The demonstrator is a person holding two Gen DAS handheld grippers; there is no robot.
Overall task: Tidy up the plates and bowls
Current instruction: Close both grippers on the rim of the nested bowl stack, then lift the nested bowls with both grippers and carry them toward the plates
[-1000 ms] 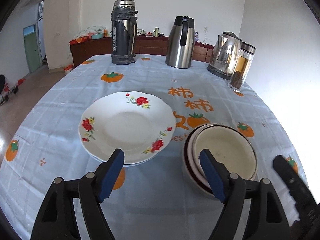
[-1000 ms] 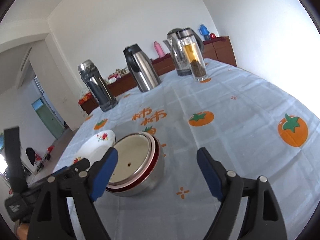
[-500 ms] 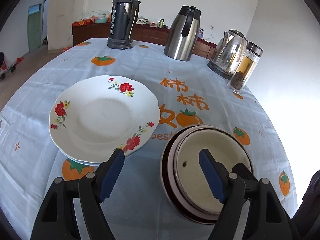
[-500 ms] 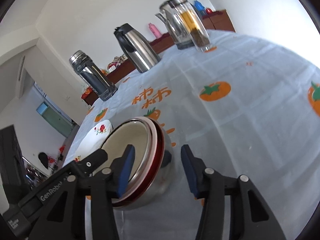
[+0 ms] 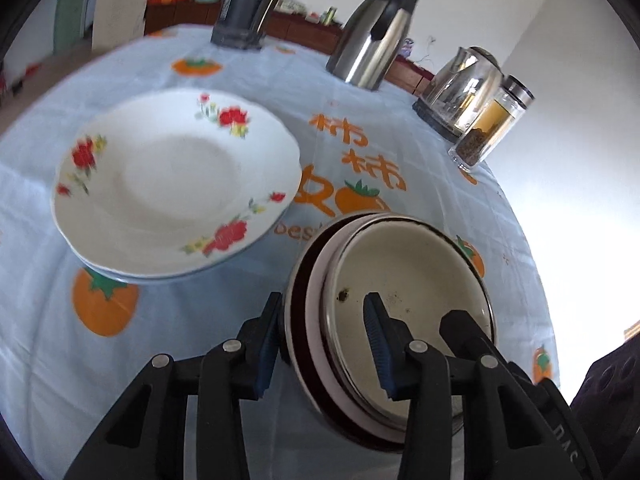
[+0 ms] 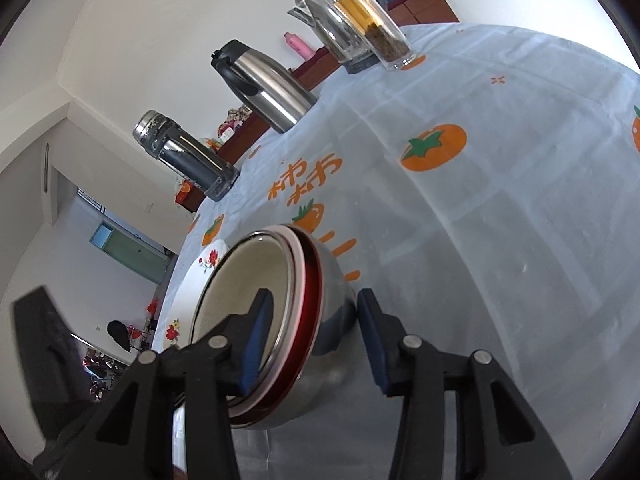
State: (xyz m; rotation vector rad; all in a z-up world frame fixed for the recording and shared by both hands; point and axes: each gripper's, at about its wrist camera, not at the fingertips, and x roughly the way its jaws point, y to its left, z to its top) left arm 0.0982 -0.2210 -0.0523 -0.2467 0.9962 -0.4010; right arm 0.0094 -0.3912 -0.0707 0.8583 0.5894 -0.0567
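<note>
Bowls (image 5: 404, 304) stacked near table's (image 5: 460, 200) right edge, beside flowered plates (image 5: 176, 184); rim between fingers of left gripper (image 5: 324, 336) and right gripper (image 6: 312, 340), both half-open.

- I see white walls (image 6: 168, 20) and a white ceiling, brightly lit on the right.
- A dark wooden sideboard (image 5: 304, 32) stands behind the table.
- A green door (image 6: 136, 256) is visible in the far room.

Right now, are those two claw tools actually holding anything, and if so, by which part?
Both straddle the rim of the nested bowls: left gripper on one side, right gripper on the opposite, one finger inside, one outside. Whether they grip firmly yet cannot be told.
</note>
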